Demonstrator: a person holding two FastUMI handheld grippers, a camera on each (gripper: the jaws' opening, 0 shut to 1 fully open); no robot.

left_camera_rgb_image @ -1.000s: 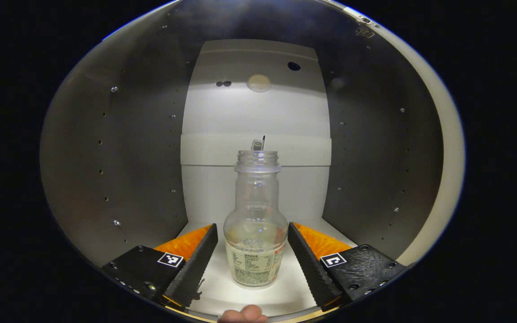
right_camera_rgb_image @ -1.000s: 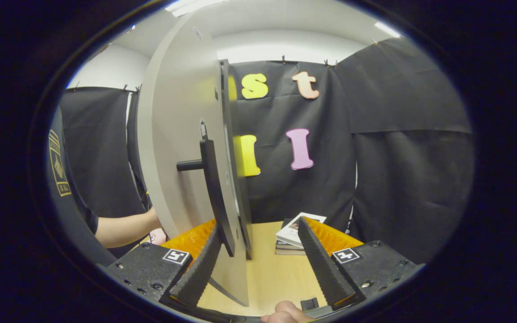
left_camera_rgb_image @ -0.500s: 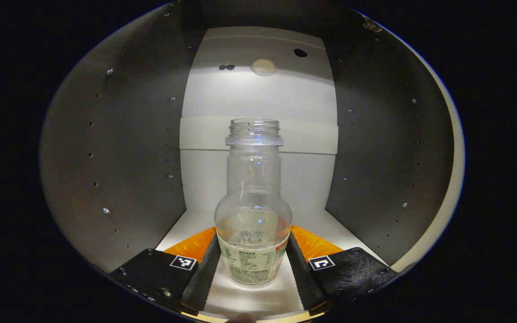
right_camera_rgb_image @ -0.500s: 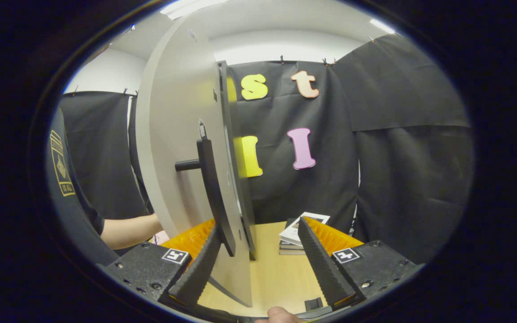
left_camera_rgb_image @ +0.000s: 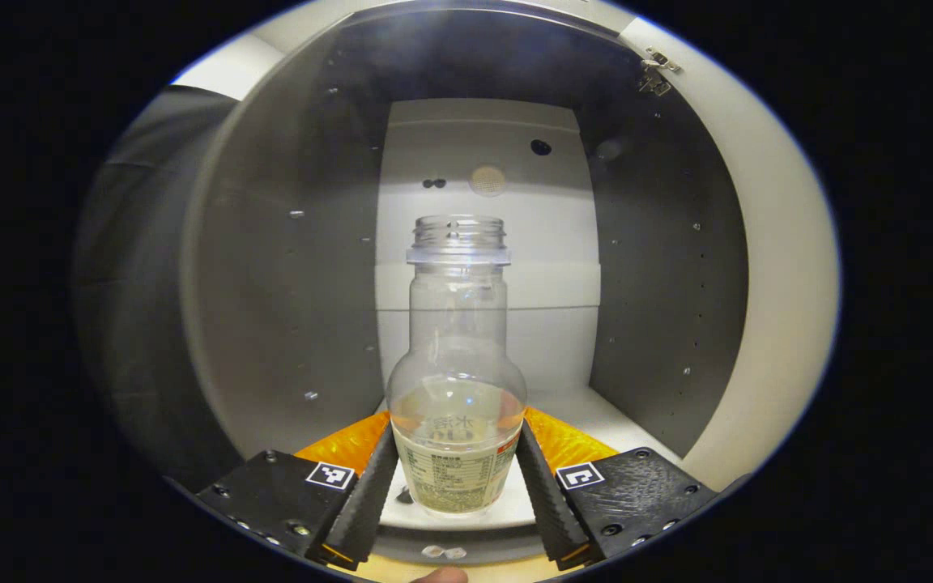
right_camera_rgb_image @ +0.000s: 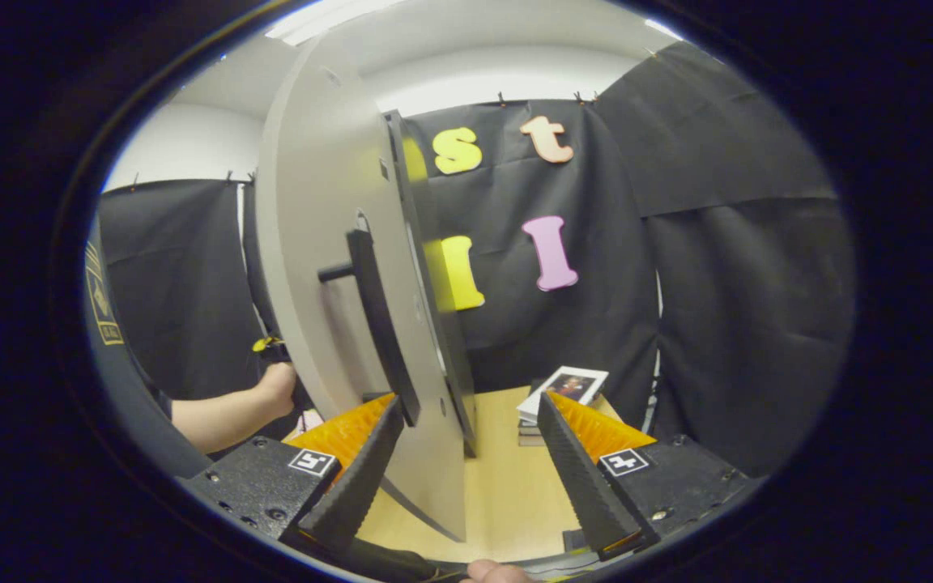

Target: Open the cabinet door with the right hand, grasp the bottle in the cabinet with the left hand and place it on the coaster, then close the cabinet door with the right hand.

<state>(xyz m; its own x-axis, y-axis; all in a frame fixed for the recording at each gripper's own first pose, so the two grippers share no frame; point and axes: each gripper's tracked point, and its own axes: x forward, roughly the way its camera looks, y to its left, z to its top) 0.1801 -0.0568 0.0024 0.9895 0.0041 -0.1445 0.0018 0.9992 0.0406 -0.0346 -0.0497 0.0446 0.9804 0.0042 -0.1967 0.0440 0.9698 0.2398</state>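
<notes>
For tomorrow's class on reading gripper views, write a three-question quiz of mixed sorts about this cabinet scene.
1. True or false: the bottle has a cap on.
2. What stands between the left tool's fingers?
A. a book
B. the bottle
C. a coaster
3. Fill in: the right tool is open, and the cabinet door's lower edge runs down between its ____.

Key: 1 false; 2 B; 3 fingers.

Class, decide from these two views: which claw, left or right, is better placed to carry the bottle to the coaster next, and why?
Left. The left claw already has both fingers pressed on the bottle at the cabinet mouth. The right claw is open, straddling the cabinet door below its handle.
</notes>
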